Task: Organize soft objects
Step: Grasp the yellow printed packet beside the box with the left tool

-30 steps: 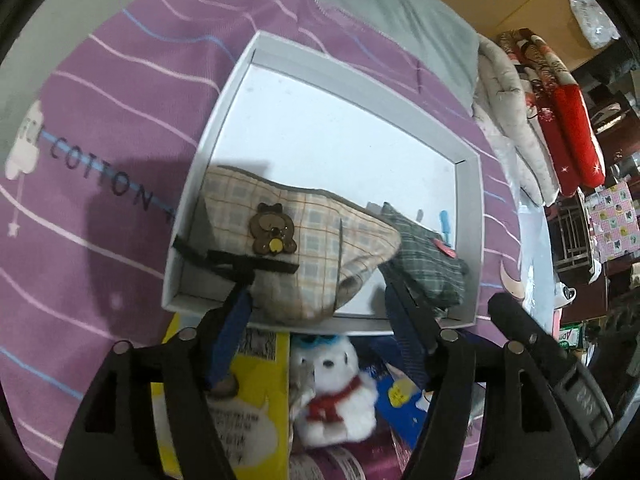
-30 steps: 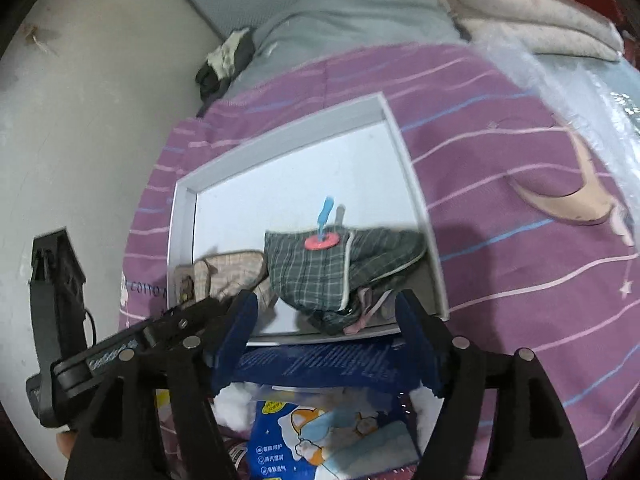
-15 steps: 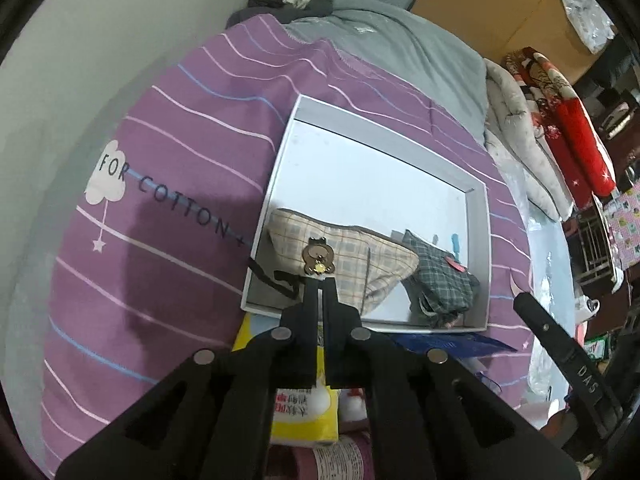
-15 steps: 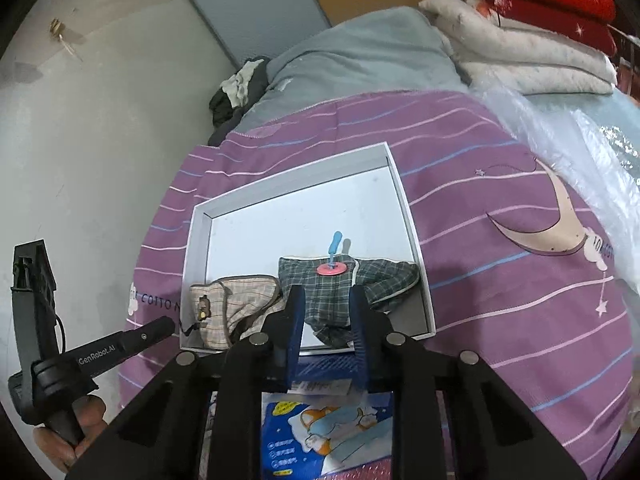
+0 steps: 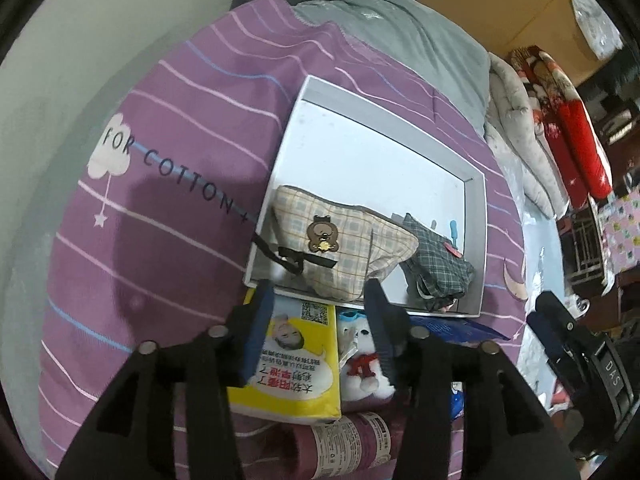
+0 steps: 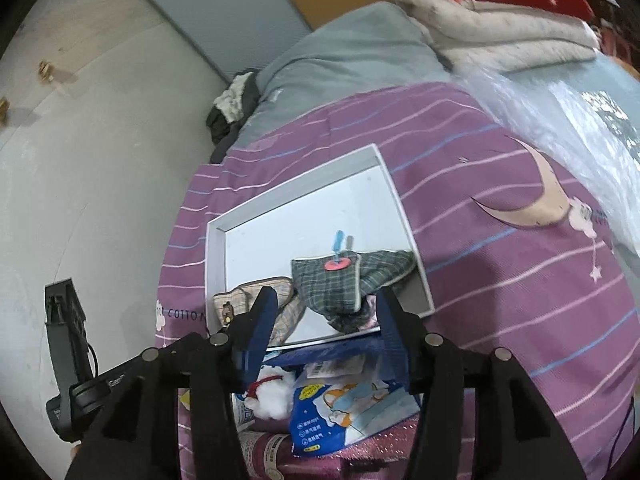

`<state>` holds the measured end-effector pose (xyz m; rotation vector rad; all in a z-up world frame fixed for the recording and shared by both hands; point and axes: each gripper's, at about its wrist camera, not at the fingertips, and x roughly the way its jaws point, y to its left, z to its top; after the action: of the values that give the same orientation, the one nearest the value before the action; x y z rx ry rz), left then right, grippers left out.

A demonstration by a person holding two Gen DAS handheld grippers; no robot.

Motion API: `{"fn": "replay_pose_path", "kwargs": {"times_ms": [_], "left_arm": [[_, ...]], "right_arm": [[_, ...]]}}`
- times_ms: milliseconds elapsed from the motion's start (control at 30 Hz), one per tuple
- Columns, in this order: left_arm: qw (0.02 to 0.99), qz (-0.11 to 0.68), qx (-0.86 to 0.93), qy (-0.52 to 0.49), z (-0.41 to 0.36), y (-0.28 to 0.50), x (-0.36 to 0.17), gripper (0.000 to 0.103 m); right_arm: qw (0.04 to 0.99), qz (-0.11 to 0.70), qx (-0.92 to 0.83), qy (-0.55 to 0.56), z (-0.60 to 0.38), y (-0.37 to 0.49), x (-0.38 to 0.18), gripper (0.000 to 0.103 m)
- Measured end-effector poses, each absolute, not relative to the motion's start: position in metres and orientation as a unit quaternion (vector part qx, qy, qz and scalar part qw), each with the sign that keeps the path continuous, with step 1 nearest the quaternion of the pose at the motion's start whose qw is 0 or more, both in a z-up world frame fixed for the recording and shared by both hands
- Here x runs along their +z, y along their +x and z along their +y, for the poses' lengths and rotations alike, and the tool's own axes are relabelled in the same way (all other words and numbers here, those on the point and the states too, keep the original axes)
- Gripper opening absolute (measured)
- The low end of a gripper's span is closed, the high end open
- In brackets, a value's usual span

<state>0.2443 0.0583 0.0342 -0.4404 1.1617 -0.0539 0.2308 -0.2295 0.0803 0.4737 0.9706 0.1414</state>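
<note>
In tray (image 5: 476,240), beige pouch (image 5: 352,248) just beyond left gripper (image 5: 320,300), prob. untouched, jaws apart.

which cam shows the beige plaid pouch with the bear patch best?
Left wrist: the beige plaid pouch lies face-up in the white tray, with bear patch and black strap clear. Right wrist shows only its small end, partly hidden behind the right gripper's finger.

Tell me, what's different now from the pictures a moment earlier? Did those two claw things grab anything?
Both opened again. Half a second ago the left gripper and the right gripper were closed or nearly so, on nothing; now their jaws stand apart, empty, hovering near the tray's front edge. The beige checked pouch and the green plaid cloth lie in the white tray as before; the white plush toy stays outside it.
</note>
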Motion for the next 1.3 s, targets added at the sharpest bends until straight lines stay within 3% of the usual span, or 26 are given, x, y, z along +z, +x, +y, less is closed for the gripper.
{"fn": "replay_pose_path", "kwargs": {"times_ms": [67, 433, 600, 667, 700, 733, 900, 1100, 1300], "left_arm": [[0.808, 0.552, -0.014, -0.208, 0.063, 0.244, 0.031, 0.05], [0.795, 0.566, -0.019, -0.219, 0.074, 0.242, 0.027, 0.05], [0.78, 0.586, -0.033, -0.216, 0.08, 0.241, 0.022, 0.05], [0.78, 0.585, -0.02, -0.221, 0.088, 0.239, 0.021, 0.05], [0.78, 0.584, -0.014, -0.226, 0.092, 0.238, 0.021, 0.05], [0.778, 0.584, -0.011, -0.231, 0.097, 0.236, 0.02, 0.05], [0.767, 0.593, -0.023, -0.246, 0.107, 0.234, 0.013, 0.05], [0.761, 0.604, -0.035, -0.234, 0.099, 0.238, 0.008, 0.05], [0.75, 0.619, -0.043, -0.229, 0.09, 0.238, 0.003, 0.05]], "right_arm": [[0.845, 0.473, 0.052, 0.244, -0.237, 0.231, 0.076, 0.063], [0.817, 0.506, 0.011, 0.277, -0.254, 0.234, 0.065, 0.063], [0.877, 0.425, -0.056, 0.217, -0.246, 0.223, 0.096, 0.064], [0.896, 0.387, -0.086, 0.199, -0.242, 0.212, 0.109, 0.074], [0.9, 0.373, -0.091, 0.207, -0.242, 0.208, 0.113, 0.086], [0.901, 0.363, -0.091, 0.221, -0.244, 0.205, 0.116, 0.087], [0.852, 0.411, -0.05, 0.32, -0.25, 0.215, 0.098, 0.087], [0.793, 0.453, -0.027, 0.407, -0.251, 0.221, 0.072, 0.072], [0.771, 0.477, -0.051, 0.419, -0.252, 0.216, 0.064, 0.066]]}}
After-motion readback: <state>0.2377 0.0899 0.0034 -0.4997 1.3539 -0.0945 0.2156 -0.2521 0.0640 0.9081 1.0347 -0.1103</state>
